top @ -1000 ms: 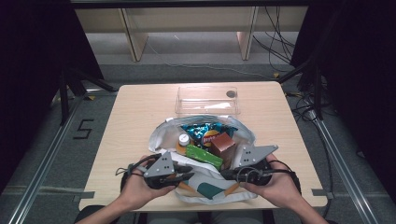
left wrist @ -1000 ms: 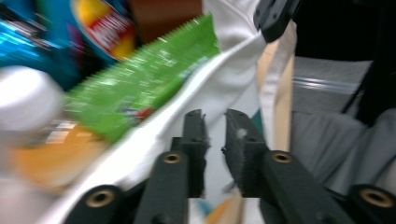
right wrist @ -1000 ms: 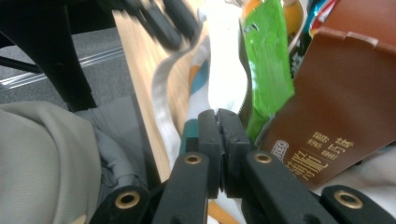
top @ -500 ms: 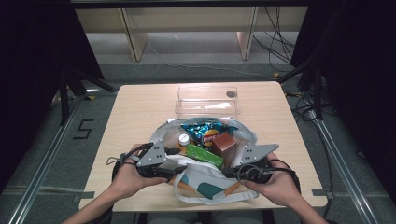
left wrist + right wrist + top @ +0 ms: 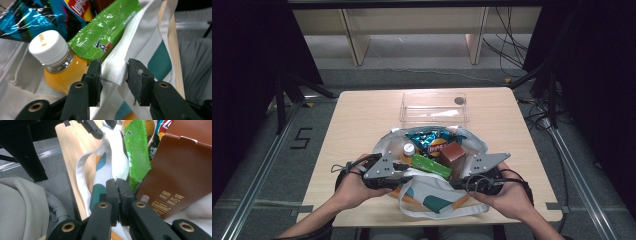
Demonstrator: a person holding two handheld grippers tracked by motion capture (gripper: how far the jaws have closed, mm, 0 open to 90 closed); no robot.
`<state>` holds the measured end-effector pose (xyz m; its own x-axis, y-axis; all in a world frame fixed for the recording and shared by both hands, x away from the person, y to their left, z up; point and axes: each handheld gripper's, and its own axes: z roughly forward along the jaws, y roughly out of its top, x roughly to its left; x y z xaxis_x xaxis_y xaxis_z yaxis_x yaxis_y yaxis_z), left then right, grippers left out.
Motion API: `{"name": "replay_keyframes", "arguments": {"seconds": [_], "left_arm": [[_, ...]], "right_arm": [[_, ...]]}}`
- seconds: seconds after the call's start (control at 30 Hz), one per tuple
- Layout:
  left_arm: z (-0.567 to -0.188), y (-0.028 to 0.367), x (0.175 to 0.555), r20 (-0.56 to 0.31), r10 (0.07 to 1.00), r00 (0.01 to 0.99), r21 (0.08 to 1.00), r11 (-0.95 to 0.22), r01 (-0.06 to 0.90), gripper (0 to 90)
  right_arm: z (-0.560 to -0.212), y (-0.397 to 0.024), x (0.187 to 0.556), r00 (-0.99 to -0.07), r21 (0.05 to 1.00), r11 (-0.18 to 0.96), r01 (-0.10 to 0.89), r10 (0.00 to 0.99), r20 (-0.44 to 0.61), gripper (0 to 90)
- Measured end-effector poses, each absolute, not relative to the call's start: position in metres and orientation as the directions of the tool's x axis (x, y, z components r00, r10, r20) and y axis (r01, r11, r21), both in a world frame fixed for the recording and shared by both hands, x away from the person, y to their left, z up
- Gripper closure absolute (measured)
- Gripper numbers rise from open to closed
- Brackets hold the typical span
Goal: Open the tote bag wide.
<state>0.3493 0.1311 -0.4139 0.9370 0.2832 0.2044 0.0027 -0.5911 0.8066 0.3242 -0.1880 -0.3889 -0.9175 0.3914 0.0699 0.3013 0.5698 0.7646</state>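
Left gripper view: left hand-held gripper (image 5: 113, 75) half-open, closing around bag rim (image 5: 113, 71); right hand-held gripper (image 5: 117, 187) clamped on it.

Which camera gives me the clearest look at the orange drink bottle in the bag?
The left gripper view: the bottle is close, white cap and orange drink plain, beside the green packet. The high view shows just its small cap among the snacks. The right gripper view gives no clear sight of it.

High view: counter (image 5: 362, 120) lit evenly from above, surroundings dark at left and right edges, pic soft. Left gripper view: sharp, glare on blue chip bag (image 5: 30, 17), green packet (image 5: 105, 32). Right gripper view: near jaws slightly blurred.
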Motion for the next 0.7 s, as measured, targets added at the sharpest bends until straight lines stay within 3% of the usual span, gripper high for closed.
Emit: {"name": "replay_keyframes", "arguments": {"seconds": [0.1,0.33,0.37,0.4,0.53,0.7], "left_arm": [[-0.414,0.13,0.35,0.234,0.264,0.936,0.788,-0.615,-0.024,64.6],[-0.418,0.126,0.353,0.215,0.243,0.946,0.775,-0.631,-0.014,78.4],[-0.419,0.125,0.353,0.207,0.244,0.948,0.774,-0.633,-0.006,79.4],[-0.421,0.124,0.354,0.199,0.239,0.95,0.771,-0.636,-0.002,80.4],[-0.428,0.122,0.355,0.174,0.222,0.959,0.754,-0.657,0.016,81.1],[-0.445,0.119,0.36,0.106,0.222,0.969,0.725,-0.684,0.077,81.1]], "right_arm": [[-0.39,-0.188,0.326,-0.922,0.774,0.568,0.279,0.384,0.051,89.3],[-0.394,-0.187,0.328,-0.924,0.771,0.572,0.282,0.379,0.057,89.3],[-0.394,-0.187,0.326,-0.915,0.756,0.571,0.321,0.392,0.092,89.3],[-0.397,-0.187,0.329,-0.923,0.767,0.573,0.289,0.379,0.065,89.3],[-0.405,-0.186,0.329,-0.91,0.733,0.588,0.342,0.4,0.103,89.3],[-0.419,-0.183,0.334,-0.915,0.709,0.62,0.337,0.394,0.091,89.3]]}}
